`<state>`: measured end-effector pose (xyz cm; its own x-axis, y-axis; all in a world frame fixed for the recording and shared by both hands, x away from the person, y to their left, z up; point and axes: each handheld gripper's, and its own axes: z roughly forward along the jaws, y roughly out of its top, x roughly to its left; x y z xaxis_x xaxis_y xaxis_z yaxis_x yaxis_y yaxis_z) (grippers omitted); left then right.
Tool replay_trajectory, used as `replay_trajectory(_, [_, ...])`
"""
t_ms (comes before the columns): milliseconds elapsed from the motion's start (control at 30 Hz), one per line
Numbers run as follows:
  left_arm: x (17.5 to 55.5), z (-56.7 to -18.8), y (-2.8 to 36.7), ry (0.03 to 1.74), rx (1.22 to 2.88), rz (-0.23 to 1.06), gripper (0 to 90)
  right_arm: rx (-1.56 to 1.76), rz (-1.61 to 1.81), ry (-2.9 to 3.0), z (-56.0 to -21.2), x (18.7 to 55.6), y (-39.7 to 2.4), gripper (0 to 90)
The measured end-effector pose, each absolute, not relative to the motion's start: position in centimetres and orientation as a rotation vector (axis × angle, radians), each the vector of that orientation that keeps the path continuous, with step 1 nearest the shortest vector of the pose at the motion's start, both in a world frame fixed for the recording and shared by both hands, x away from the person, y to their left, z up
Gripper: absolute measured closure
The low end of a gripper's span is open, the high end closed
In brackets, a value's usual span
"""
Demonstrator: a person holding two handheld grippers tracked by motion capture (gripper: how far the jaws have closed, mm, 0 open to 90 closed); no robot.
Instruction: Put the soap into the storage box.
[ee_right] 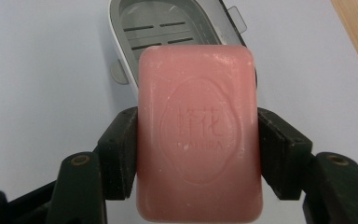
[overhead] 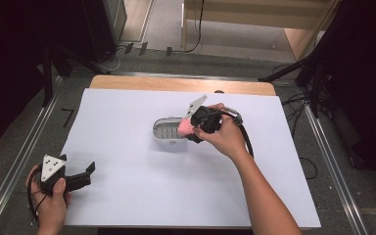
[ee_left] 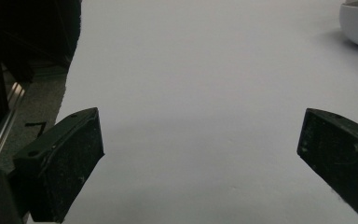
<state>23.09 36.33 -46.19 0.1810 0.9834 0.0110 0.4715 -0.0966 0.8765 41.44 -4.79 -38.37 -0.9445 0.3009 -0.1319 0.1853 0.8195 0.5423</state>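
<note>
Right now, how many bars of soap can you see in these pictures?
1. The pink soap bar is clamped in the right gripper, just above the grey soap dish at mid-table.

The right gripper (overhead: 196, 128) reaches forward on an outstretched forearm, its fingers (ee_right: 119, 154) clamped tight. The left gripper (overhead: 81, 177) sits low near the person, fingers (ee_left: 60, 168) spread wide.
</note>
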Motion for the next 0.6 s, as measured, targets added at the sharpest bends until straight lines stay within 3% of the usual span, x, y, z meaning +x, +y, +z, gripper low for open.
replay_trajectory(600, [23.0,-46.2,36.4,1.398,1.681,0.843,0.5,0.280,0.820,2.795,-38.4,42.7,-2.2,38.7])
